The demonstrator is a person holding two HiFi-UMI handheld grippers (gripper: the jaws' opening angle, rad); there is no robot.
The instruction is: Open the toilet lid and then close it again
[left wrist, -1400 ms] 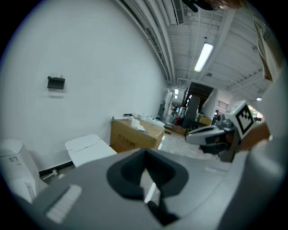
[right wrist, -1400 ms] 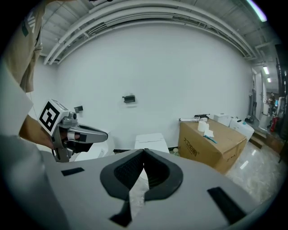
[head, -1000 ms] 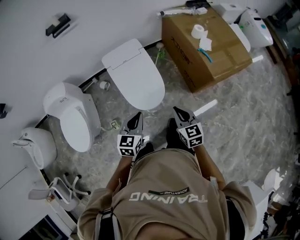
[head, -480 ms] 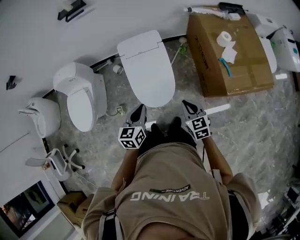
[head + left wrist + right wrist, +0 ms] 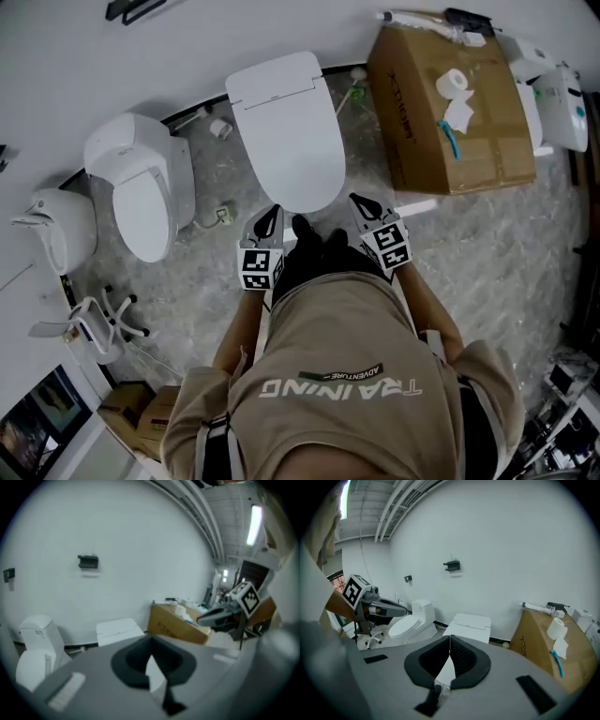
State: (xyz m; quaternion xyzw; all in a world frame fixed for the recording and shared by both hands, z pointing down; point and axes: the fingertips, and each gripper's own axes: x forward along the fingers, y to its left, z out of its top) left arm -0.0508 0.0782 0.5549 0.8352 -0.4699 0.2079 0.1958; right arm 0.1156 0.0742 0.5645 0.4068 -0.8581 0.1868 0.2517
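Head view alone shows shoes [image 5: 317, 242] before the shut toilet lid [image 5: 286, 141], cardboard box [image 5: 455, 103] beside it; left gripper [image 5: 270, 214] and right gripper [image 5: 357, 200] pinched together, empty.

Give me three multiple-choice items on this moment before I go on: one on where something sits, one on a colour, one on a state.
1. Where does the roll of toilet paper sit?
A. on the cardboard box
B. on the floor
C. on a chair

2. What colour is the cardboard box?
A. blue
B. brown
C. black

3. How is the lid of the toilet in front of the person?
A. raised against the wall
B. taken off
C. down flat

Answers:
1. A, the head view shows the roll standing on the box's top.
2. B, its top and side are plain brown.
3. C, the smooth white lid covers the whole bowl.
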